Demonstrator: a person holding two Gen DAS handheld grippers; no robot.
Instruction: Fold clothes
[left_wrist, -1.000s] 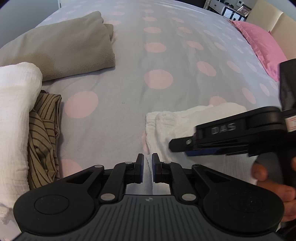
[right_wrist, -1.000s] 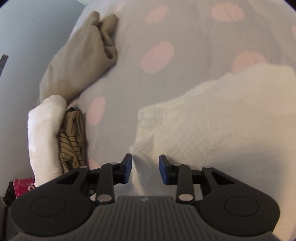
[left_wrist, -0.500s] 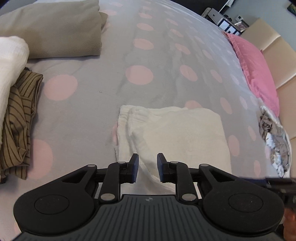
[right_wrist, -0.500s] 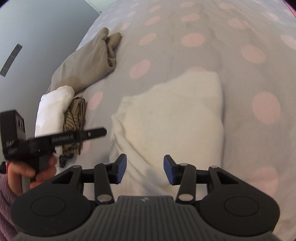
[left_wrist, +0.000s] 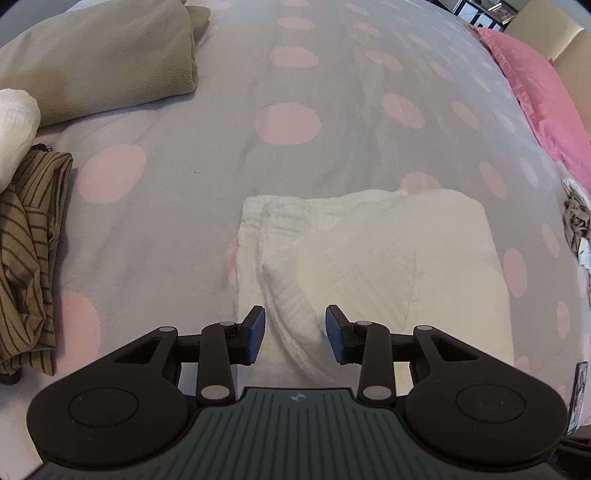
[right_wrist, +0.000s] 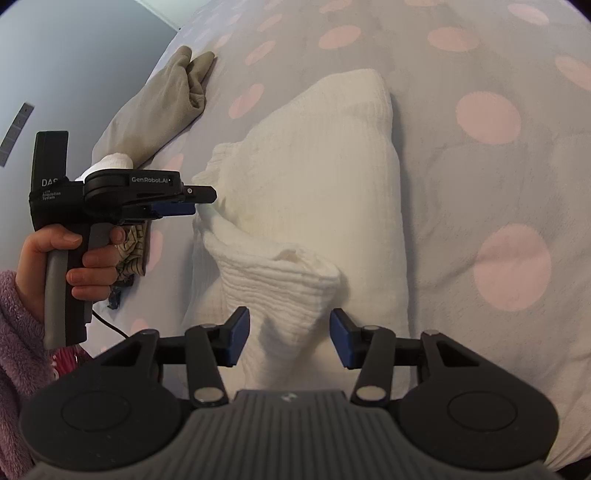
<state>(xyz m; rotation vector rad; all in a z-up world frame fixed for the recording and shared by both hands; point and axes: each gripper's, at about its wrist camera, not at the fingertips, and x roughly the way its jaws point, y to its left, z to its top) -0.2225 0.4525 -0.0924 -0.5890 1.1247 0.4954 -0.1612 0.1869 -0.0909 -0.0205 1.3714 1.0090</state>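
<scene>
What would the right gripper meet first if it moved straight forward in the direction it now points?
Most likely the raised fold of the white garment: it sits directly between the open fingers of the right gripper. How near it is cannot be judged exactly.

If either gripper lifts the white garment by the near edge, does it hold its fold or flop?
Probably flops: the white garment is soft crinkled cloth, and a loose ridge already stands between the open left gripper fingers. It looks light, so layers would likely slide apart and drape. The right gripper is open too.
</scene>
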